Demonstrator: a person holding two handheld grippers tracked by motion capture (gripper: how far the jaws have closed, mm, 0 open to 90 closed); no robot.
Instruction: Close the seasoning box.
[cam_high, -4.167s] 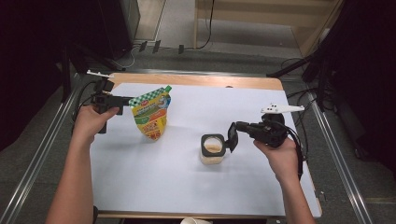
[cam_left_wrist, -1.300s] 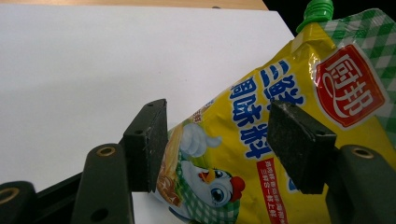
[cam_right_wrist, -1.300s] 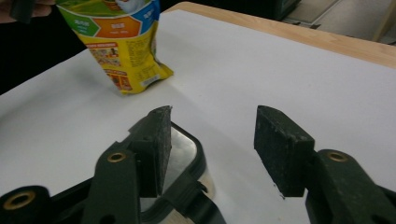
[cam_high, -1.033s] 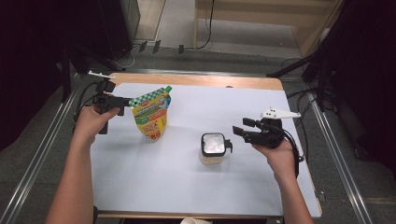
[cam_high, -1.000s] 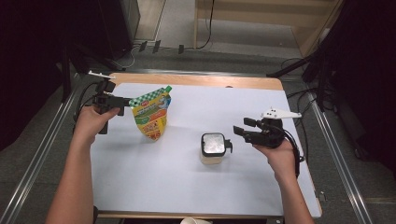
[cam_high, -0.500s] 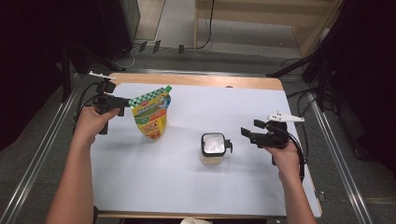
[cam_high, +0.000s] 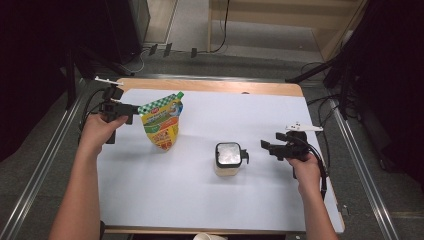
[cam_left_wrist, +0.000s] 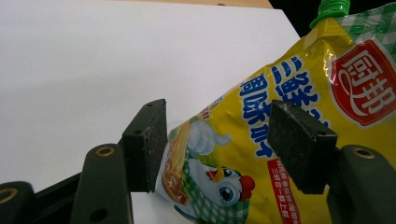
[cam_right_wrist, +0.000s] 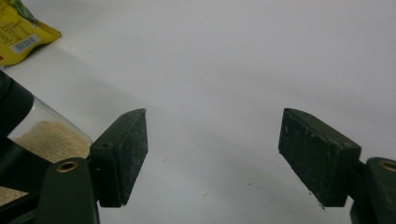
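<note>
White table sheet (cam_high: 200, 200), dark room beyond.

High view: left gripper (cam_high: 131, 107) at upper edge of upright yellow pouch (cam_high: 162, 122), long axis vertical. Jar (cam_high: 228, 159) mid-table; right gripper (cam_high: 265, 146) just right of it, apart, nearer hand.

Left gripper view: pads (cam_left_wrist: 148, 140) straddle pouch (cam_left_wrist: 289, 140); actual pinch unclear.

Right gripper view: jaws wide, just been opening, nothing between; jar (cam_right_wrist: 42, 135) at left edge.
</note>
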